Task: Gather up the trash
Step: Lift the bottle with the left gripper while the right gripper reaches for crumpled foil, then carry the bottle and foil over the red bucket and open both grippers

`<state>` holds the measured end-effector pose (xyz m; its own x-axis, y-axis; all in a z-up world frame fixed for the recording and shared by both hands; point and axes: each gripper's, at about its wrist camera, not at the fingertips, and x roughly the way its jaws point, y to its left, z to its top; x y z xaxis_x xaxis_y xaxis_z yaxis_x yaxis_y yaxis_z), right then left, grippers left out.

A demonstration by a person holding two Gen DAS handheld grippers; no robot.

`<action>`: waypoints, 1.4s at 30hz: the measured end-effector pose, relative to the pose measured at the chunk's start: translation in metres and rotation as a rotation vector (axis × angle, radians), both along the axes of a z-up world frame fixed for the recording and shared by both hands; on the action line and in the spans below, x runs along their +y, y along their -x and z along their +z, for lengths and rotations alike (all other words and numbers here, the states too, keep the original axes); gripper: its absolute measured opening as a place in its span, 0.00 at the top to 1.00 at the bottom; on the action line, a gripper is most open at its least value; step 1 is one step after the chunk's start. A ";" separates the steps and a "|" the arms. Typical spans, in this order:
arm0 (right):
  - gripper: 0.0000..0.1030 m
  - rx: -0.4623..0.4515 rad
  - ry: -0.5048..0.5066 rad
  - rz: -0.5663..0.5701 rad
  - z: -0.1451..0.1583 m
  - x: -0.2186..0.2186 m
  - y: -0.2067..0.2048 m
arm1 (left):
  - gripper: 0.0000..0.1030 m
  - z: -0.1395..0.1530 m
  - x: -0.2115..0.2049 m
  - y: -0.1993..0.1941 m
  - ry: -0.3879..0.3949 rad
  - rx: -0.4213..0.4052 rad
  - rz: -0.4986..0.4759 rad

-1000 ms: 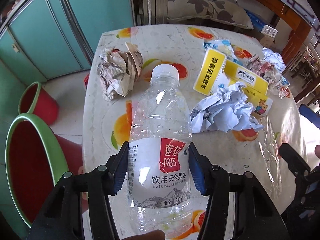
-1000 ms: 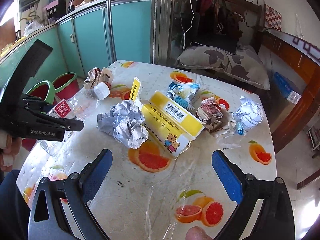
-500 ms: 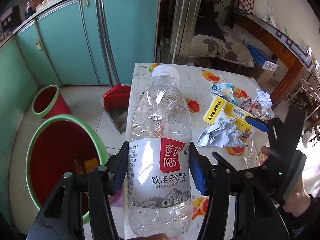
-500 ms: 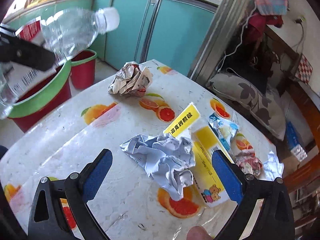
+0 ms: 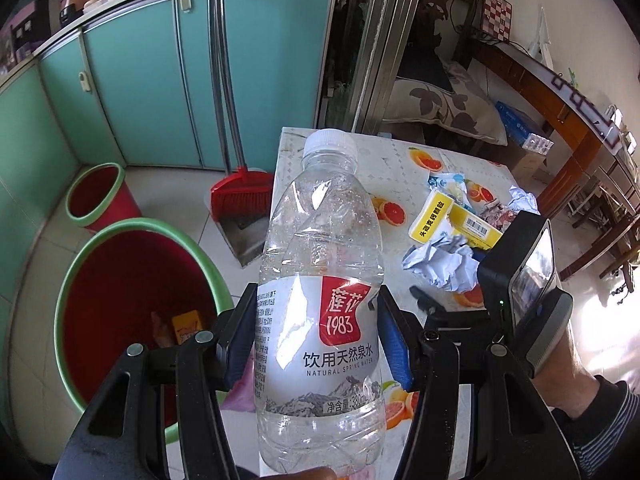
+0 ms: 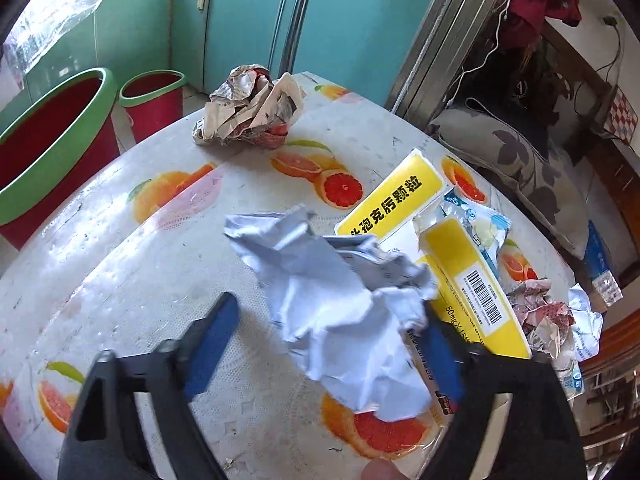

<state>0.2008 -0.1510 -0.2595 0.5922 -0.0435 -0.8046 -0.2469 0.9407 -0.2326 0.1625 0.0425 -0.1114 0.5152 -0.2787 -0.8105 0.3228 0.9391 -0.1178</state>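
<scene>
My left gripper is shut on an empty clear water bottle with a red-and-grey label, held upright beside the table edge, right of a large red bin with a green rim. My right gripper is open around a crumpled white paper ball on the table; the blue pads stand on either side and I cannot tell if they touch it. The paper ball also shows in the left wrist view.
The fruit-print table also holds crumpled newspaper, a yellow medicine box, a torn yellow flap and wrappers. A smaller red bin and a red broom with dustpan stand on the floor.
My left gripper has lifted the bottle off the table and swung it left toward the large bin. My right gripper has moved forward and down around the white paper ball.
</scene>
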 end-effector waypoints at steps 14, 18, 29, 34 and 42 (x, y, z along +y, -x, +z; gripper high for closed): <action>0.55 -0.116 -0.109 -0.046 0.082 -0.001 0.055 | 0.47 0.014 0.013 0.005 0.007 -0.032 0.019; 0.55 -0.143 -0.157 -0.026 0.109 0.015 0.059 | 0.47 0.020 0.038 0.001 -0.016 -0.053 0.068; 0.55 -0.185 -0.203 0.056 0.148 0.092 0.040 | 0.47 -0.009 0.137 -0.021 -0.115 -0.002 0.218; 0.55 -0.189 -0.210 0.096 0.157 0.130 0.029 | 0.39 -0.022 0.156 -0.023 -0.092 0.037 0.245; 0.55 -0.166 -0.223 0.160 0.154 0.178 0.019 | 0.23 -0.007 0.184 -0.020 0.004 0.006 0.296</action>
